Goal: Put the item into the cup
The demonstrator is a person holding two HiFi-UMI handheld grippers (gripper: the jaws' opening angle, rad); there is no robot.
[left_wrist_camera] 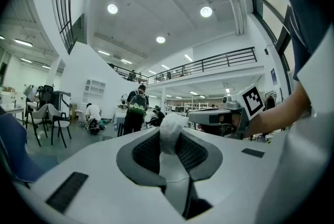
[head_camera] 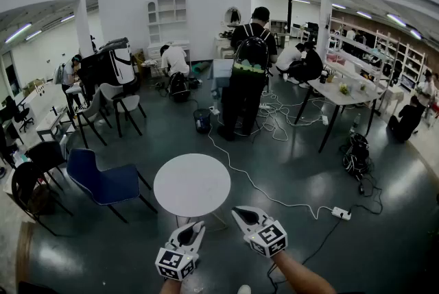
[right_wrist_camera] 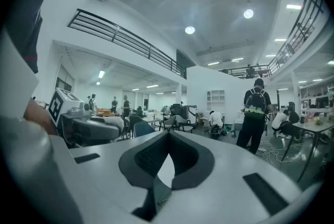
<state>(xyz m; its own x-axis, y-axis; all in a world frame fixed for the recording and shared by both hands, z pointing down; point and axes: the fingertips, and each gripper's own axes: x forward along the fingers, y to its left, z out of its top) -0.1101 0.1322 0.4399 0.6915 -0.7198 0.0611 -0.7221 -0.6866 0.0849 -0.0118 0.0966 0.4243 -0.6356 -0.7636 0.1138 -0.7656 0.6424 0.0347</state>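
My left tongs (head_camera: pixel 193 226), at the table's (head_camera: pixel 192 183) 6 o'clock, pinch a white wad (left_wrist_camera: pixel 170 131) that pokes out between the partly closed jaws. My right tongs (head_camera: pixel 241 212), at the table's 5 o'clock, are closed tip to tip, holding nothing.

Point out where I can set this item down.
The round white table has a wholly bare top. Crowded around it: blue chair at its left, white cable and power strip on the floor at its right.
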